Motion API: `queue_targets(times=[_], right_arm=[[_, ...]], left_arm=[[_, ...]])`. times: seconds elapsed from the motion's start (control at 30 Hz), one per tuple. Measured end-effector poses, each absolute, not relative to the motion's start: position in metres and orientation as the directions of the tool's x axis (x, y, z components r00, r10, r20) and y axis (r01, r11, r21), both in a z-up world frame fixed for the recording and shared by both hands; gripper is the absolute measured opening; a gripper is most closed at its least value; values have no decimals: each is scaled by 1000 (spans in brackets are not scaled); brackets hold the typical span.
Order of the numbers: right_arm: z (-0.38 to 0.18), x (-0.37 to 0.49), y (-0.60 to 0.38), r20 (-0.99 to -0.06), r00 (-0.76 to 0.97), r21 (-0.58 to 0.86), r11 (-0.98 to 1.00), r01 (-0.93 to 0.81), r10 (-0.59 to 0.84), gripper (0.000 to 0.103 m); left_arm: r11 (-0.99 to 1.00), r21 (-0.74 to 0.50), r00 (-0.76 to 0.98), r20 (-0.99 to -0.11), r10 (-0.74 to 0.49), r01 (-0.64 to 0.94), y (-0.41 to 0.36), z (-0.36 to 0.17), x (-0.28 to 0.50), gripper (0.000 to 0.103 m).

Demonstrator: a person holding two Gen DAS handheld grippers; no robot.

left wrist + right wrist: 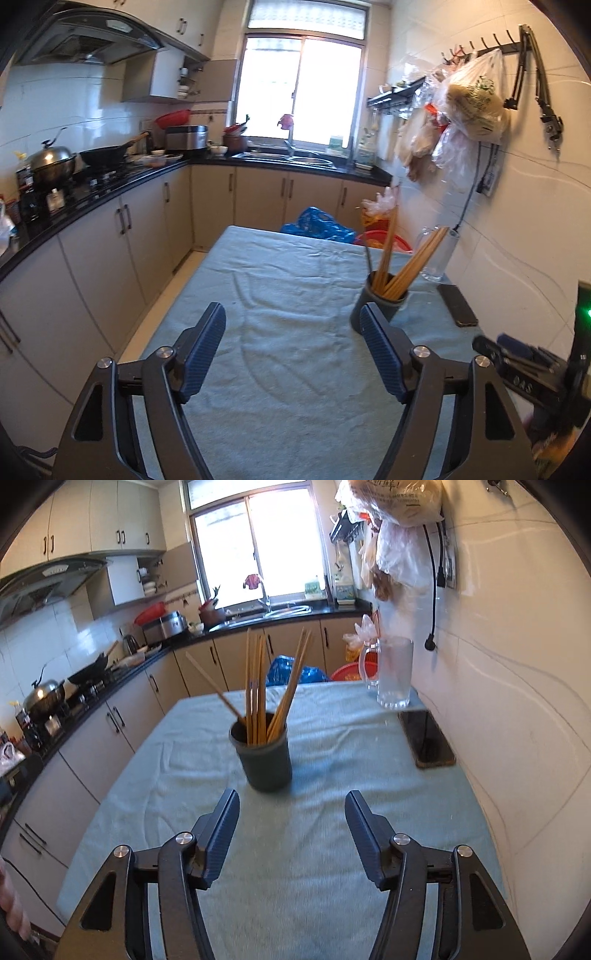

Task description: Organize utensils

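Chopsticks, a bundle of long tan wooden sticks, stand in a dark grey round plastic cup on the pale green towel-covered table, and every stick I can see is already in that cup.

Nearest to me, my right gripper hangs low over the cloth with its ribbed blue pads spread wide and nothing between them. The cup sits just beyond its fingertips, slightly left of the centre line. My left gripper is likewise wide apart and empty; from its camera the cup lies to the right, partly hidden behind the right-hand pad, so I judge the right gripper the better lined up.

The sticks' long axes run near upright, fanning out: one leans far left, a middle group stands straight, another group tilts right. I judge any grasp must close across a shaft from the side, above the rim.

Farther right, near the wall, lies a flat black phone; beyond it stands a clear glass mug.
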State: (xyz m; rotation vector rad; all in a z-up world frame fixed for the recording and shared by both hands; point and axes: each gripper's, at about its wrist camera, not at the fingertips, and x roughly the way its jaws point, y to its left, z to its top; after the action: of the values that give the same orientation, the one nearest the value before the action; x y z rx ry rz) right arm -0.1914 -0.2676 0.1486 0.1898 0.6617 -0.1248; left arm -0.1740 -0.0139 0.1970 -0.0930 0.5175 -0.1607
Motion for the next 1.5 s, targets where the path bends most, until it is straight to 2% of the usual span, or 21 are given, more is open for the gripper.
queue_targets(times=[0.53, 1.17, 1.43, 1.5], right_arm=[[110, -215, -257, -691, 720, 140, 966, 216, -60, 69], [100, -216, -248, -694, 714, 99, 970, 220, -91, 76], [97, -216, -251, -698, 711, 106, 968, 228, -91, 76], [97, -216, -251, -699, 710, 107, 967, 229, -91, 76]], left_arm=[[989, -36, 830, -540, -140, 144, -30, 173, -184, 78], [984, 55, 784, -612, -99, 167, -57, 148, -176, 81], [991, 89, 826, -563, -30, 96, -55, 148, -178, 95], [993, 84, 831, -555, -26, 87, -53, 149, -178, 95]])
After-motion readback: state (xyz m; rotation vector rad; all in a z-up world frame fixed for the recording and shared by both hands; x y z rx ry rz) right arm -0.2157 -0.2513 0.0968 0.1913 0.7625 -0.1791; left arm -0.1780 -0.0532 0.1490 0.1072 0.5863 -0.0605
